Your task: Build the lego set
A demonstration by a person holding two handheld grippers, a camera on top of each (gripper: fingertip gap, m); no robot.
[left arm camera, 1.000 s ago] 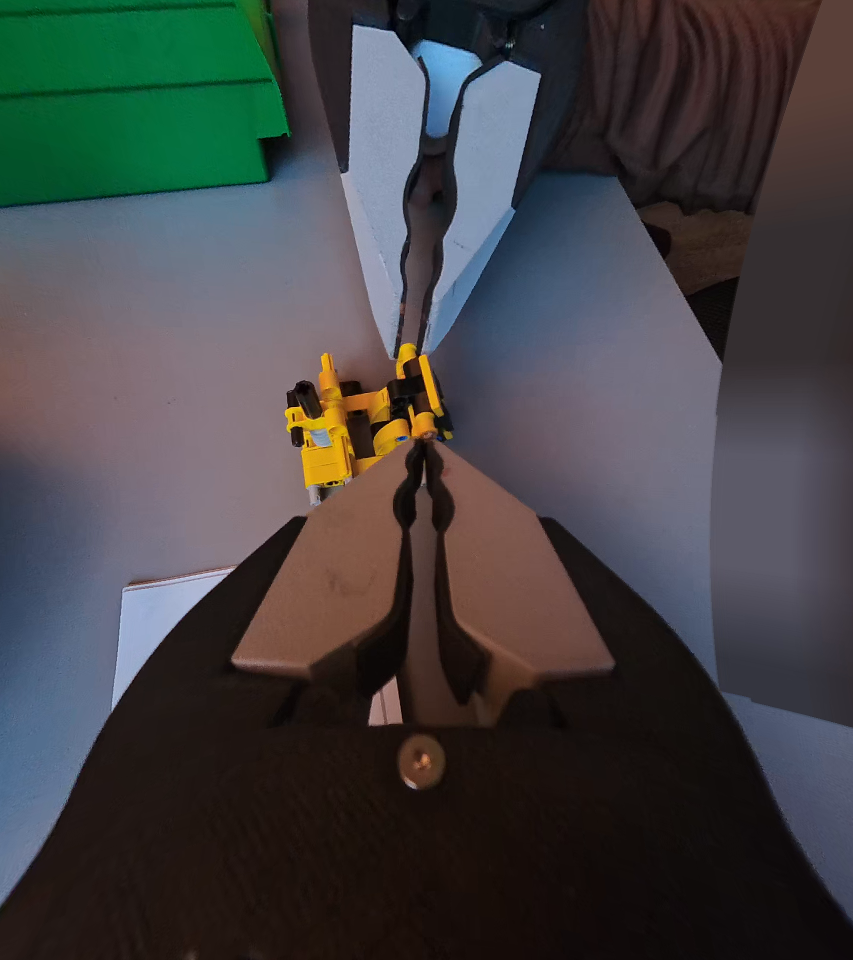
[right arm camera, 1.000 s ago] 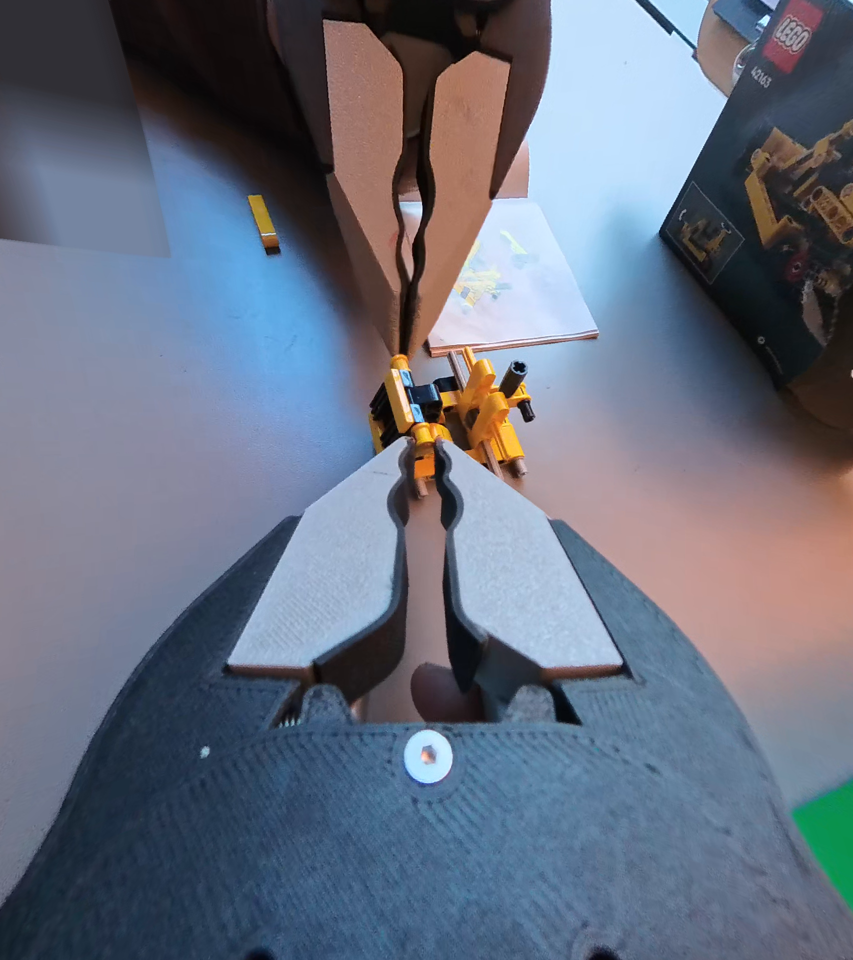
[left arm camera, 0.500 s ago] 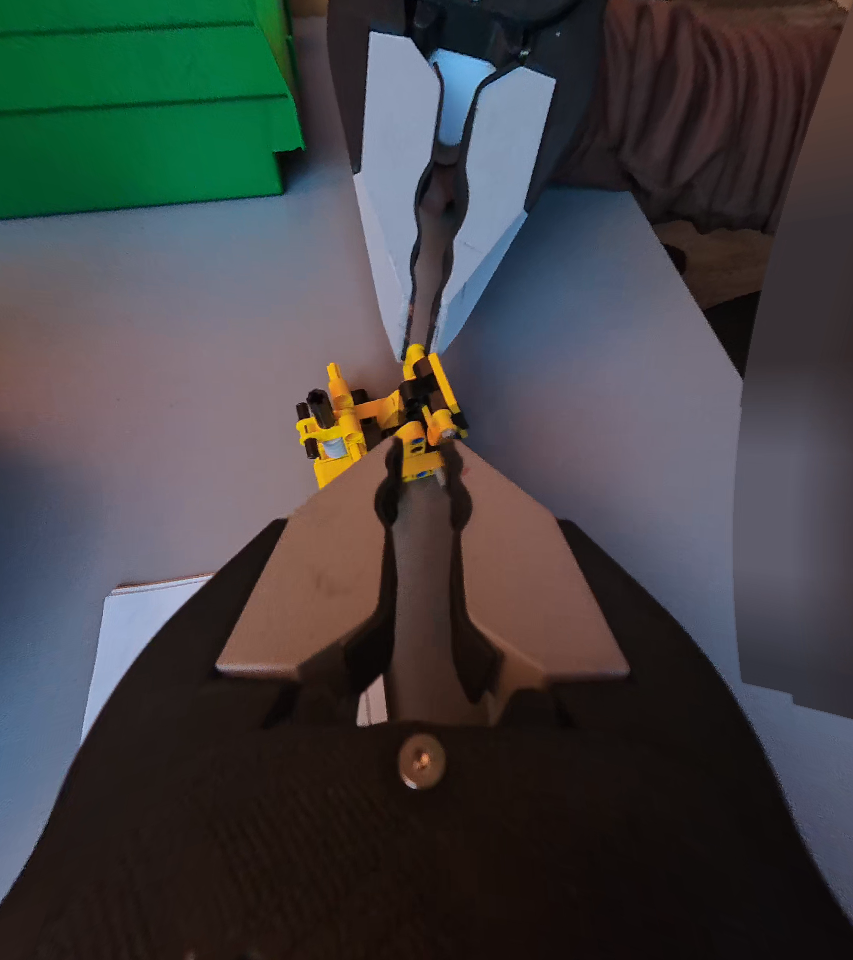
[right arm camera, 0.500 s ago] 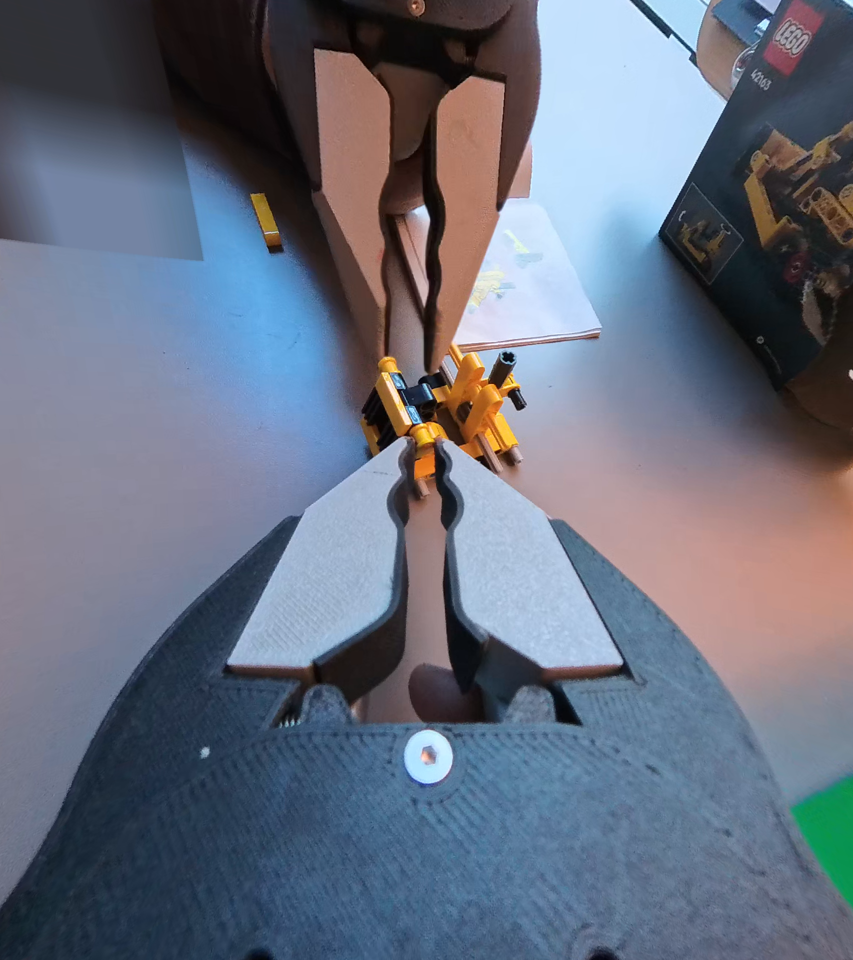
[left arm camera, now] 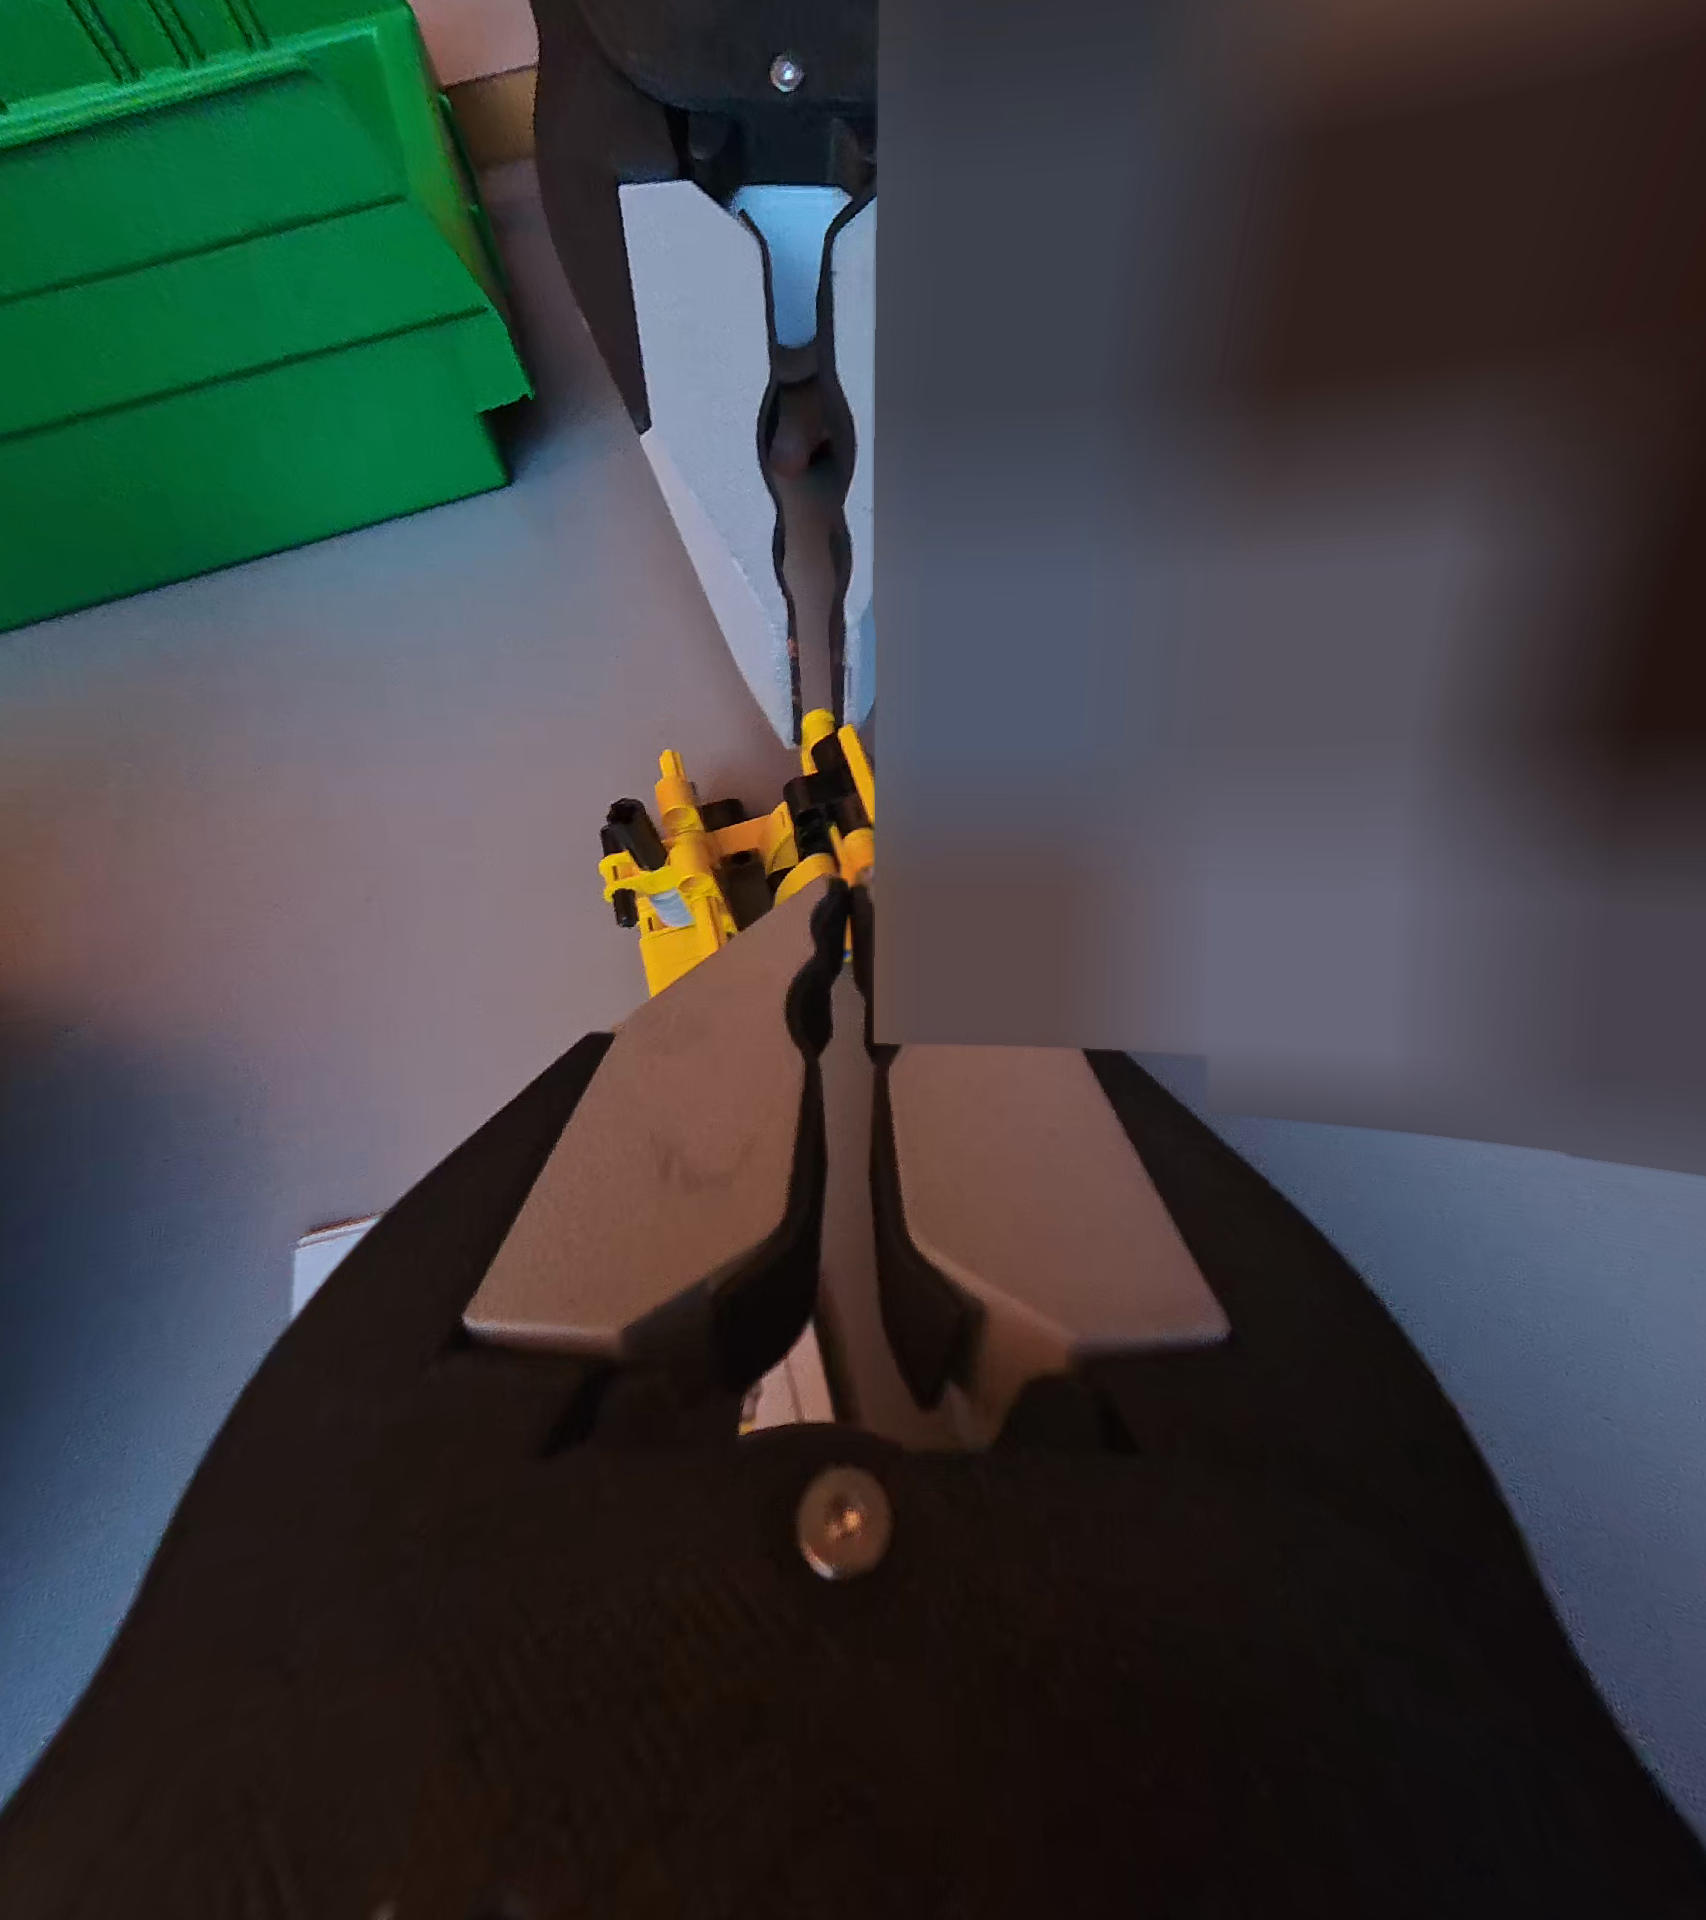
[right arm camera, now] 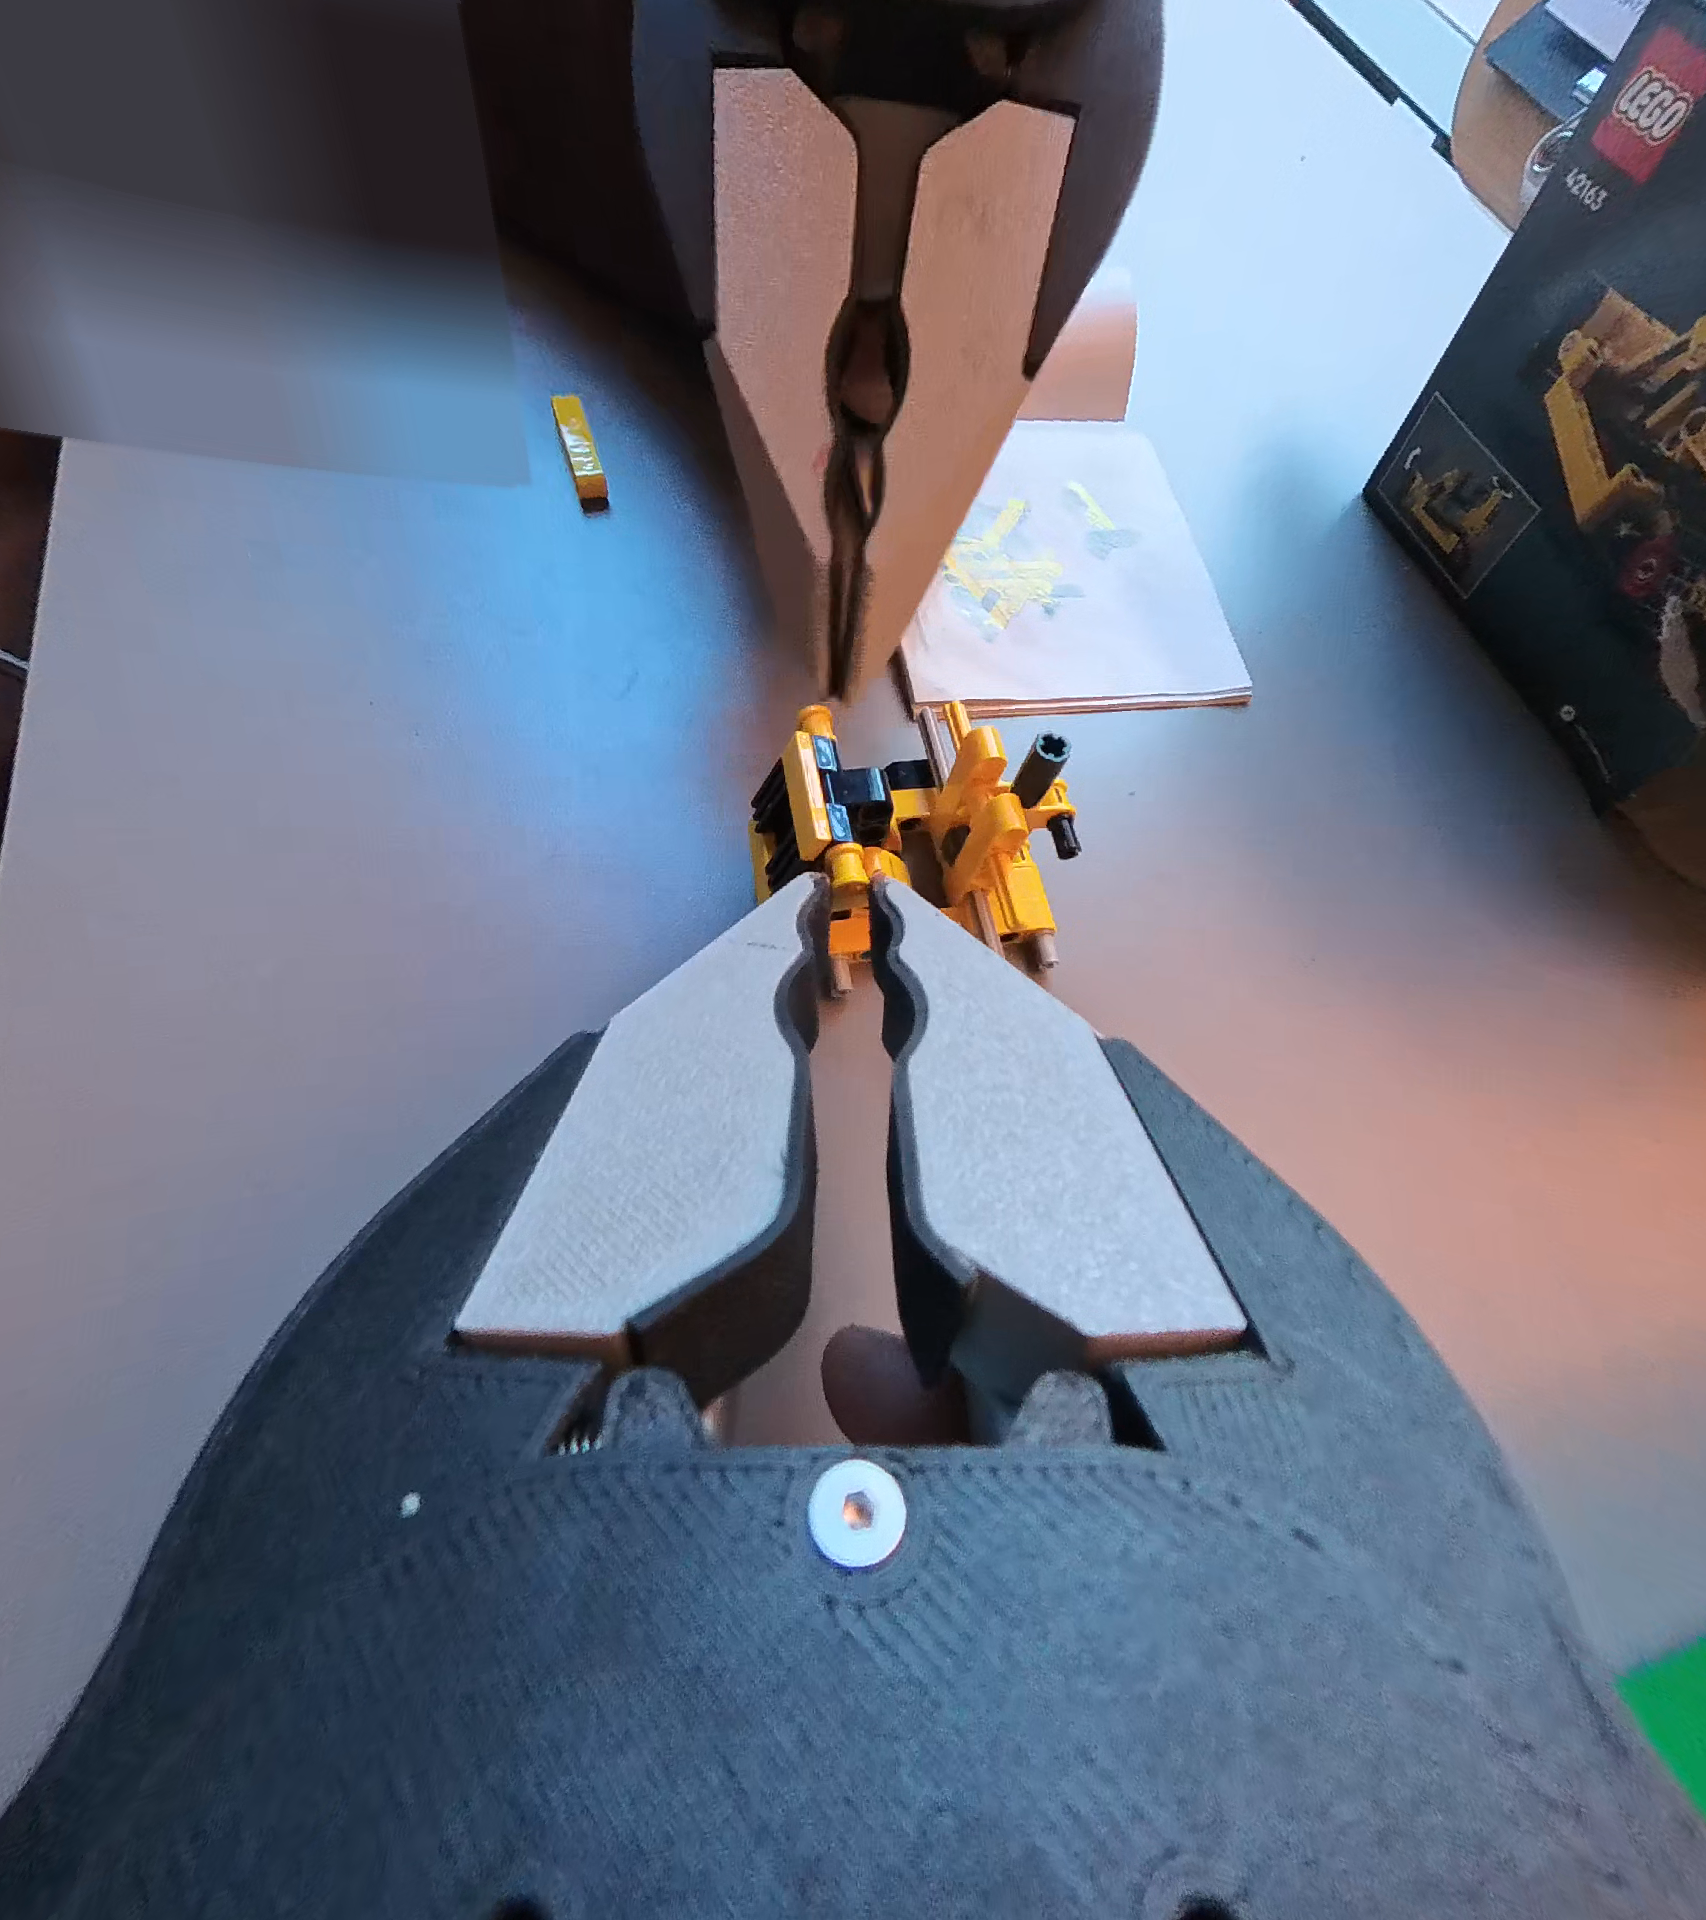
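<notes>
A small yellow and black lego assembly (right arm camera: 911, 821) lies on the grey table (right arm camera: 309, 831) between my two grippers. My right gripper (right arm camera: 844, 899) is shut on its yellow end, with grey axles beside the fingers. My left gripper (right arm camera: 844, 675) comes from the opposite side with its jaws closed, its tips at the assembly's other end. In the left wrist view the assembly (left arm camera: 693, 873) sits just beyond my left gripper (left arm camera: 833, 909). The right gripper (left arm camera: 818, 717) touches its far side there. A blurred patch hides the right half of that view.
A green bin (left arm camera: 153, 312) stands at the back left of the left wrist view. An instruction booklet (right arm camera: 1067, 582) lies behind the assembly. The lego box (right arm camera: 1607, 468) stands to the right. A loose yellow brick (right arm camera: 581, 454) lies far left. The table edge (right arm camera: 7, 831) runs along the left. My two grippers' fingertips are within a few centimetres of each other.
My left gripper opened half a second ago and has shut again at the assembly's end. The right gripper has kept its hold. The assembly turned slightly.
</notes>
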